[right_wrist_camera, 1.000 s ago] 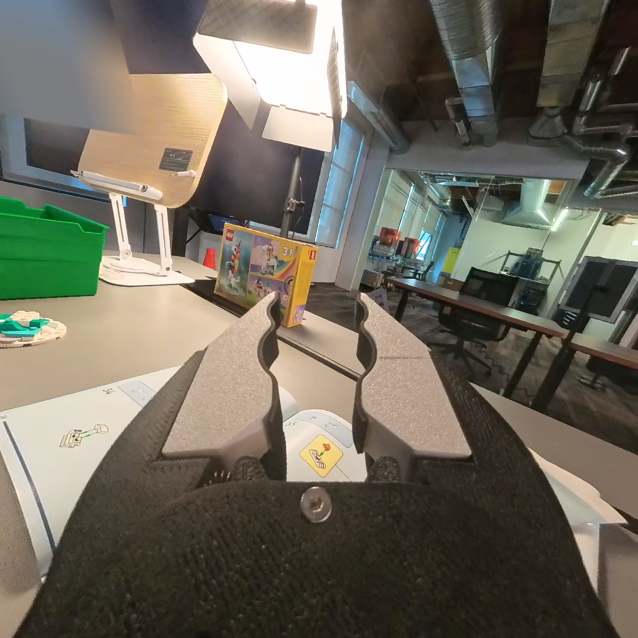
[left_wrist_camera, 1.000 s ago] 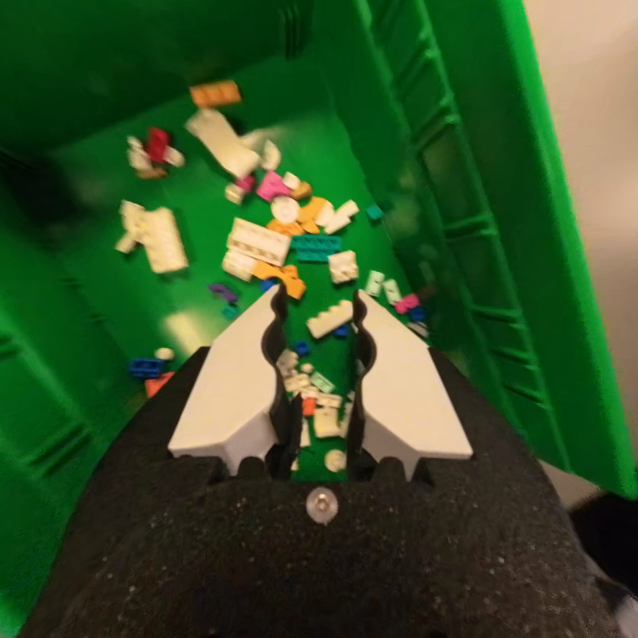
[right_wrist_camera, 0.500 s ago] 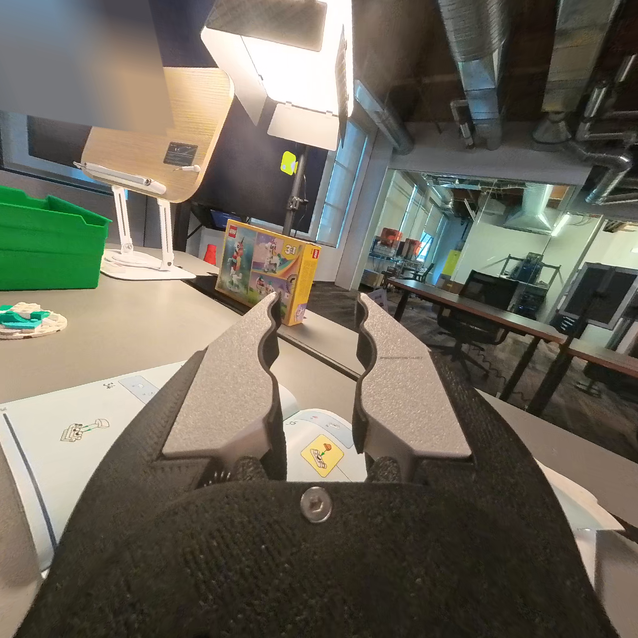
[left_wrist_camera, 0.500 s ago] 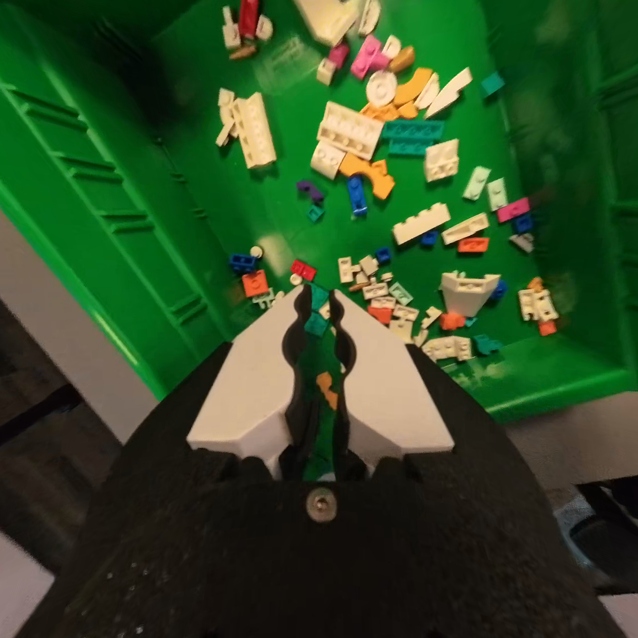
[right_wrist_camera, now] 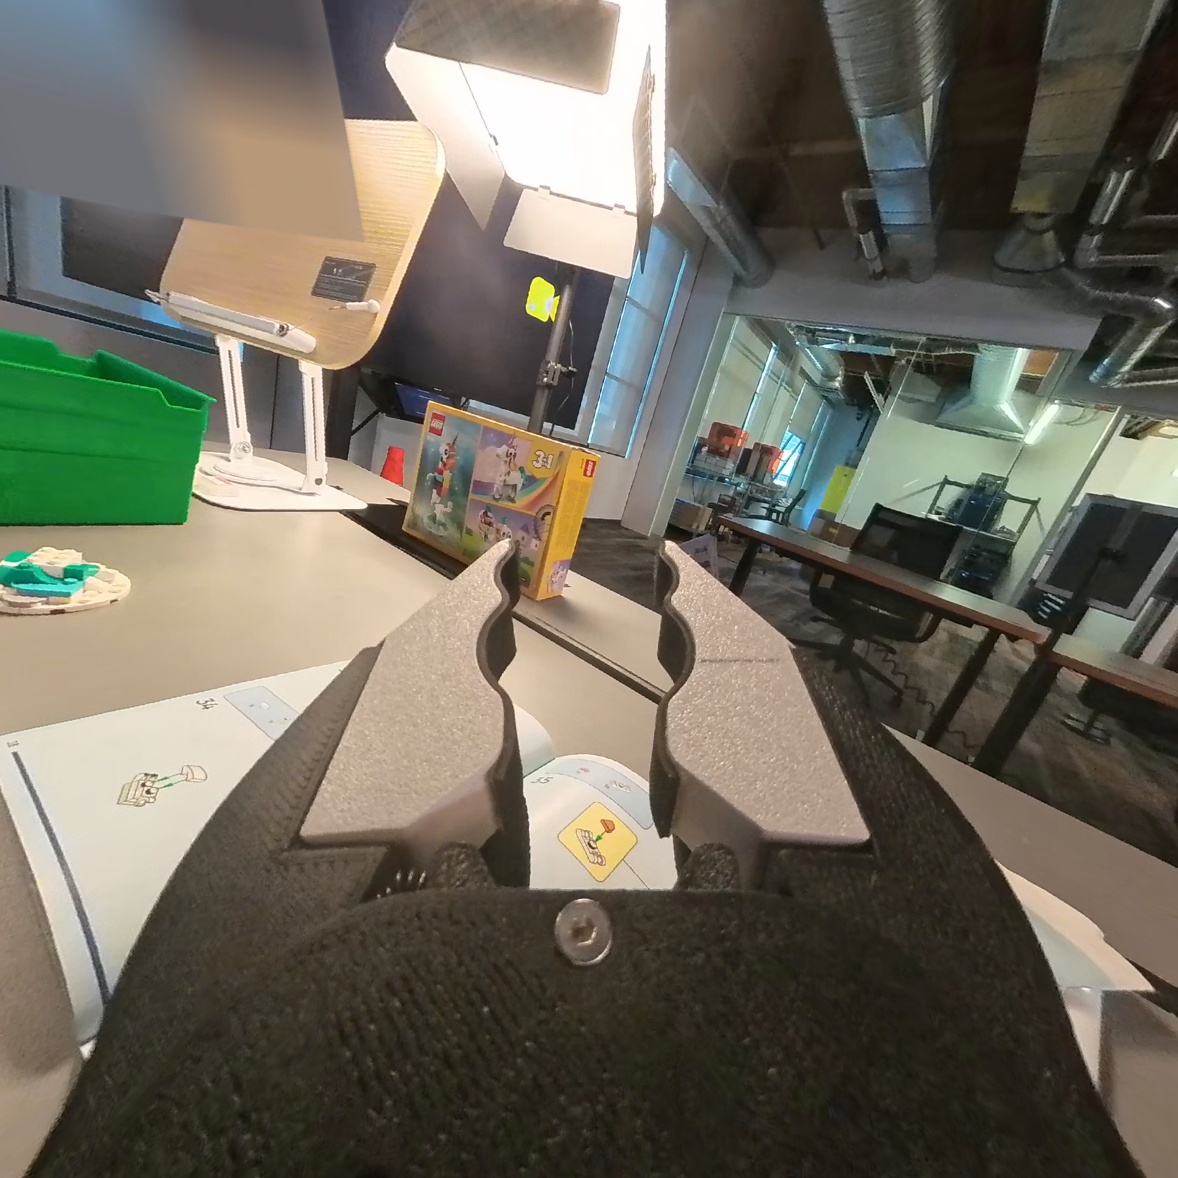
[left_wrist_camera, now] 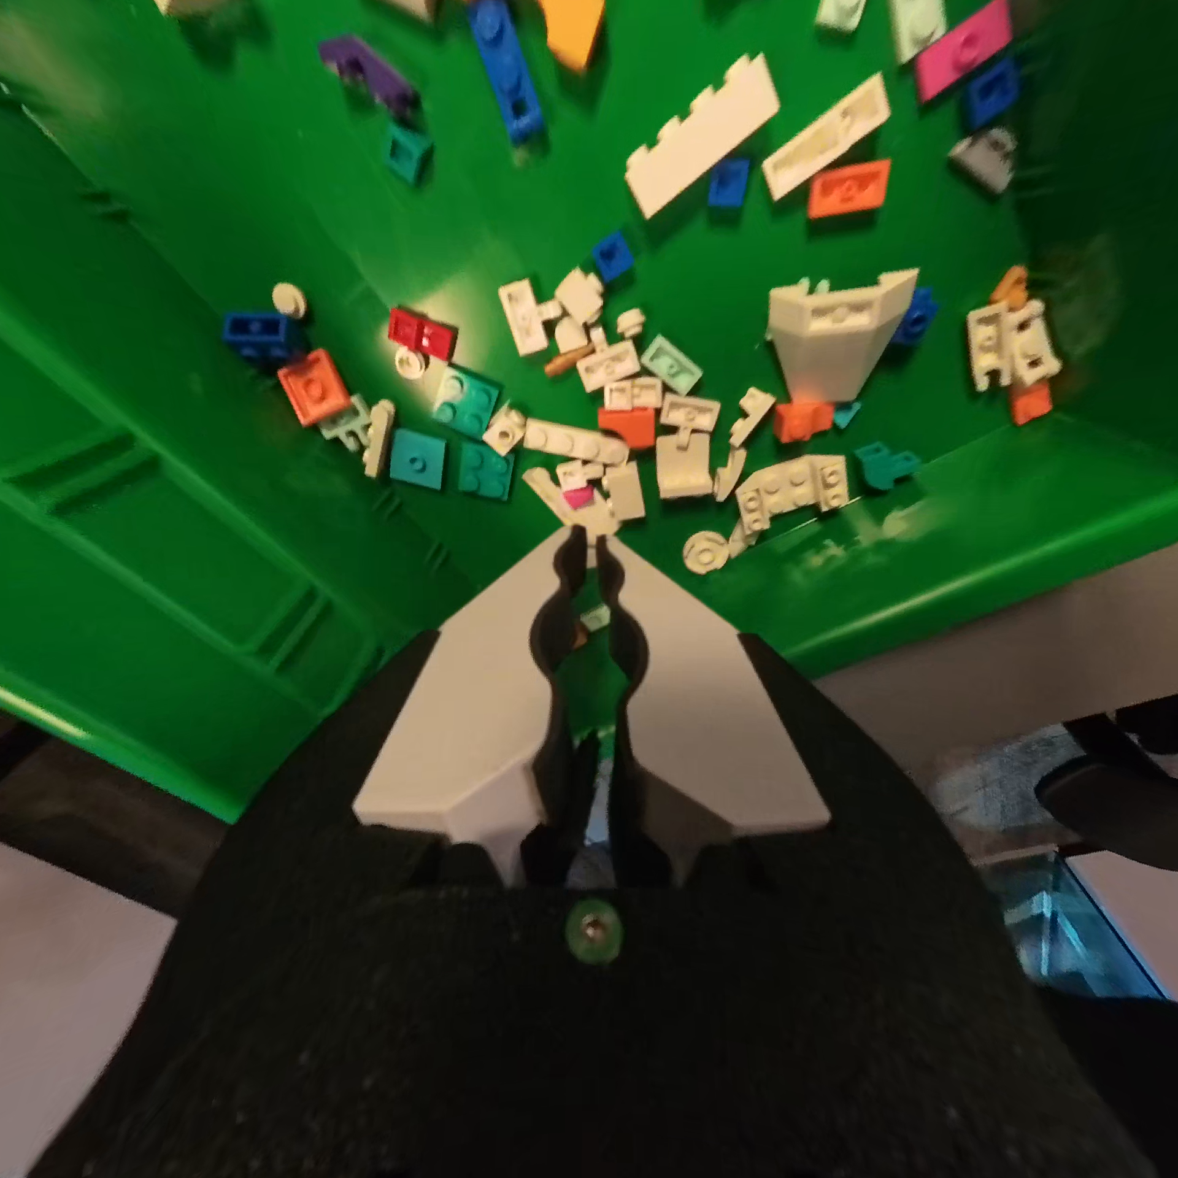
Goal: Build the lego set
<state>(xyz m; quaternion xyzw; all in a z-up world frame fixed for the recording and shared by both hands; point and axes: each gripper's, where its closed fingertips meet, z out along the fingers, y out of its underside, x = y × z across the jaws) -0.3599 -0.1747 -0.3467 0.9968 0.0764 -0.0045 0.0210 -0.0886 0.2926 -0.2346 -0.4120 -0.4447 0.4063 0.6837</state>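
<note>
Left wrist view: mounted behind the left gripper (left_wrist_camera: 589, 542), looking steeply down into the green bin (left_wrist_camera: 191, 523) from close above its near rim, loose bricks (left_wrist_camera: 701, 134) filling the upper frame, somewhat blurred. Right wrist view: mounted behind the right gripper (right_wrist_camera: 585, 561), held low over the instruction booklet (right_wrist_camera: 127, 784), facing almost level across the grey table (right_wrist_camera: 255, 605) toward the set box (right_wrist_camera: 497, 497) and the far office. Shared part: the green bin only, seen here from outside at far left (right_wrist_camera: 95, 446).
</note>
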